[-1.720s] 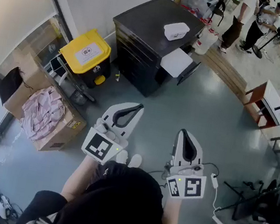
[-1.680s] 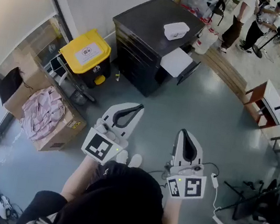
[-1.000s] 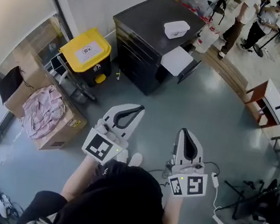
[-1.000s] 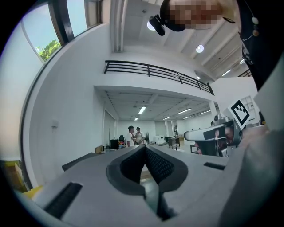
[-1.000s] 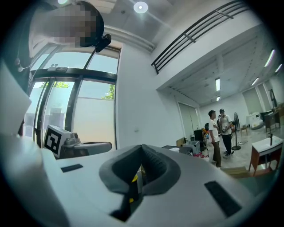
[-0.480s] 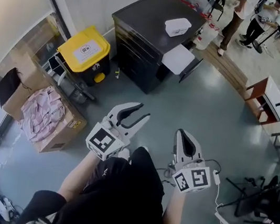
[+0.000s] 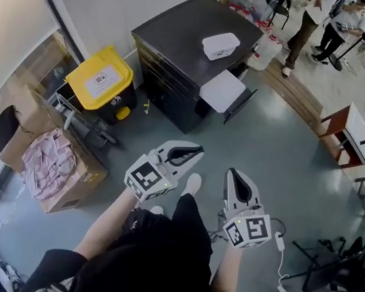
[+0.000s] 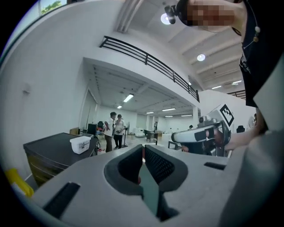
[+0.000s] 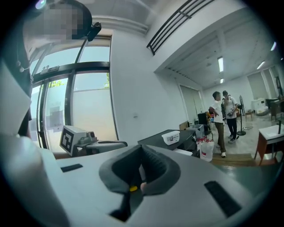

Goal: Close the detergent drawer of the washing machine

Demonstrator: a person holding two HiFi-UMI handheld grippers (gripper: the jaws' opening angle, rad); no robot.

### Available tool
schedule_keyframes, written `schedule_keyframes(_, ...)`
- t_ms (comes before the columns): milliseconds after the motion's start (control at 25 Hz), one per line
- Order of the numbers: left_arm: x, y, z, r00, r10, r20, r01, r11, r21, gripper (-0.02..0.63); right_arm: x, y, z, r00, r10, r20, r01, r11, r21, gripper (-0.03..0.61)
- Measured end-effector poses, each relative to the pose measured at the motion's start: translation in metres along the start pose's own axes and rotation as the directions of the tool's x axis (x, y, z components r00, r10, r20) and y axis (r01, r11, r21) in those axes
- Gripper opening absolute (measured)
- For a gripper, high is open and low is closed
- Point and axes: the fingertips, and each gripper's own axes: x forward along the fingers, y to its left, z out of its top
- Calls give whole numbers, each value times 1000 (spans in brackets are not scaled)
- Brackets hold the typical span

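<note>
approach to the drawer, seen mainly from the head view. the left gripper [image 7: 194, 153] and the right gripper [image 7: 234, 175] are both held close in front of the body, jaws pressed together and nothing between them; each gripper view shows its dark pads meeting on empty air. the washing machine [image 7: 180, 34], a dark box-shaped unit with a small white tub [image 7: 220, 45] on top, stands well ahead of both grippers across open floor [image 7: 272, 150]. the detergent drawer [image 7: 221, 90] juts out of the machine's front, pale upper side showing, ahead of the grippers and roughly between their lines. the step in hand appears to be the walk-up, with the drawer not yet touched. no grasp seems needed: shut jaws make a blunt pusher. the better course is probably to bring one gripper round until it points along the drawer's line of travel. its tips should then meet the middle of the drawer's outer end, and the push should run straight and steady. an off-centre or slanted push could cock the drawer and jam it. the idle gripper is best kept to its own side, clear of the tub and of the yellow-lidded bin [image 7: 100, 78] far to the left of the left gripper.
</note>
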Motion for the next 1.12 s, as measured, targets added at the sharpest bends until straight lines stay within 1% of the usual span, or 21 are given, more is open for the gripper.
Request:
schedule_keyframes(80,29,15,-4,999,-7,-42,7,1000,-11,6,13,-26,1,1000,14,-5,-14,1000,8,5)
schedule_keyframes(160,59,29,-9,996,-20,-85,17,999,-41,6,28,-55,1,1000,21,-22,-21,1000,-4,6)
schedule_keyframes(280,103,50,-30,983,-23,-182,11,998,-66,9,52,-98,-6,996,35,-78,-37,999,-19,24)
schedule_keyframes(320,116,56,-39,977,-22,-213,7,997,-71,23,59,-110,-9,994,44,-100,-47,999,-25,30)
schedule_keyframes(360,127,61,-46,972,-23,-234,3,996,-84,79,66,-120,-13,991,56,-123,-60,998,-35,38)
schedule_keyframes(400,137,66,-53,969,-20,-245,-5,995,-101,159,72,-130,-17,987,68,-145,-76,996,-52,46)
schedule_keyframes(520,163,87,-69,965,25,-260,-59,990,-125,164,93,-155,-29,970,101,-222,-137,979,-150,71)
schedule_keyframes(560,170,96,-76,962,43,-271,-79,989,-124,162,101,-162,-35,959,112,-261,-165,967,-192,80)
schedule_keyframes(640,181,110,-93,952,63,-300,-104,987,-124,160,117,-173,-51,926,132,-353,-235,935,-267,99)
schedule_keyframes(720,191,122,-108,941,69,-330,-115,986,-123,155,134,-183,-65,890,150,-430,-300,904,-306,122)
schedule_keyframes(800,200,132,-124,929,63,-364,-113,987,-116,153,153,-193,-75,866,157,-474,-340,881,-329,142)
schedule_keyframes(880,208,140,-137,918,42,-394,-96,988,-118,153,173,-201,-84,853,163,-496,-371,857,-357,149)
schedule_keyframes(960,218,147,-150,910,10,-414,-78,986,-147,153,191,-210,-93,832,170,-528,-412,827,-382,149)
schedule_keyframes(1040,230,151,-156,905,-35,-424,-56,978,-201,153,205,-222,-105,792,165,-588,-462,792,-400,135)
schedule_keyframes(1120,244,153,-159,900,-81,-429,-29,969,-244,153,215,-236,-115,739,149,-658,-513,758,-404,127)
